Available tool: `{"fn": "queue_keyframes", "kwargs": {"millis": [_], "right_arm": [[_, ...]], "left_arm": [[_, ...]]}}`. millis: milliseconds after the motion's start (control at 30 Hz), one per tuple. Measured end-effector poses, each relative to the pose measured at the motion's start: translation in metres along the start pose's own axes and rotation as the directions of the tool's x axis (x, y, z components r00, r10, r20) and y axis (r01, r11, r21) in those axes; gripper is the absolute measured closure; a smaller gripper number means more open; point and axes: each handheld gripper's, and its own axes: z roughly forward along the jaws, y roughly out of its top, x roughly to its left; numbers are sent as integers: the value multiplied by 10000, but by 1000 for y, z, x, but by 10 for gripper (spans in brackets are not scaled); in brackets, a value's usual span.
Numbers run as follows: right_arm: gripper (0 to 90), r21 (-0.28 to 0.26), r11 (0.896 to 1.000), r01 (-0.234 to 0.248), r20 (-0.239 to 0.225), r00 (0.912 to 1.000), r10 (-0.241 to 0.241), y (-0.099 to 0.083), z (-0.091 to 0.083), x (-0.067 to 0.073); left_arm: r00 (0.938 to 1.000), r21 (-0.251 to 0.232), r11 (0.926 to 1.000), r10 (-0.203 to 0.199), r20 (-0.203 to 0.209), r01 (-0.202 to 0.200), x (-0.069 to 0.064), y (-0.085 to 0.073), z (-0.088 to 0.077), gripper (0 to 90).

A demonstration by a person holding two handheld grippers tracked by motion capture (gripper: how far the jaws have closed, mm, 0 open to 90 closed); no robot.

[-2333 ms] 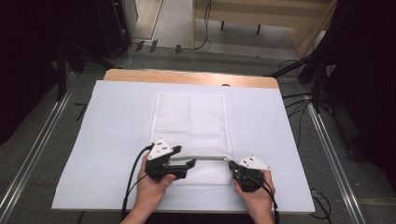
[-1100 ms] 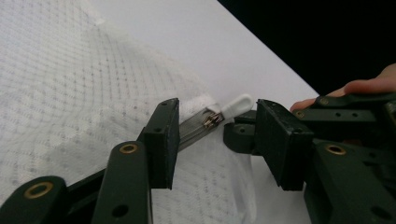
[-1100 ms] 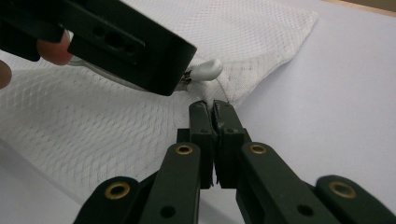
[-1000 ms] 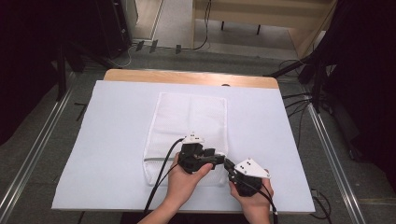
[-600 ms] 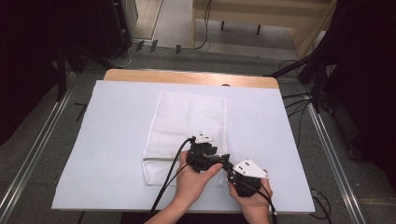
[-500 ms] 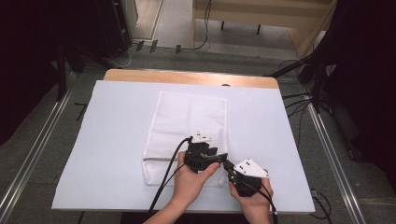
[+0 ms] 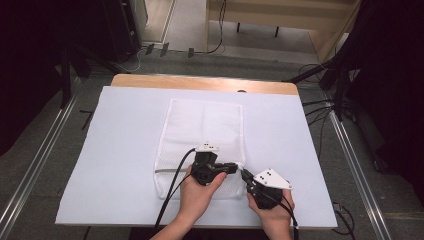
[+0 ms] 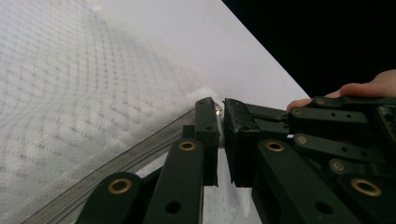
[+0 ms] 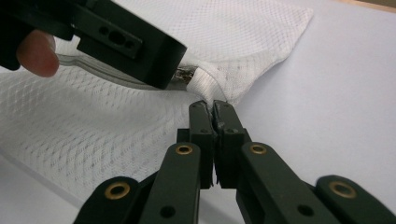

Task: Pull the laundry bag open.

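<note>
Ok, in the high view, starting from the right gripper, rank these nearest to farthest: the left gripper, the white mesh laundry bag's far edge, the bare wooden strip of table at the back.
1. Left gripper: just left of the right gripper, at the bag's zipper.
2. Far edge of the white mesh laundry bag: mid-table, beyond both grippers.
3. Bare wooden strip of table: far edge, past the white sheet.

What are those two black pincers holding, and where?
Both grip the white mesh bag: the right gripper pinches its fabric corner beside the zipper's end, and the left gripper clamps the zipper pull.
</note>
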Motion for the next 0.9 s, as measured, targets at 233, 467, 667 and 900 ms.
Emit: {"fn": "queue_keyframes", "kwargs": {"millis": [233,467,667,900], "right_arm": [[894,-6,10000,-5,-84,10000,5,0,0,-1],[896,-10,10000,-5,-144,9999,5,1,-1,-1],[898,16,9999,-163,-59,9998,163,1,-2,-6],[898,-24,9999,-113,-27,9999,113,2,-4,-5]], "left_arm": [[9998,118,9998,145,114,-147,3,-2,-1,869],[9990,164,9989,439,-102,-437,5,-4,-1,873],[9981,310,9990,334,-516,-318,19,-8,-6,874],[9960,411,9989,239,-864,-204,37,-15,-22,874]]}}
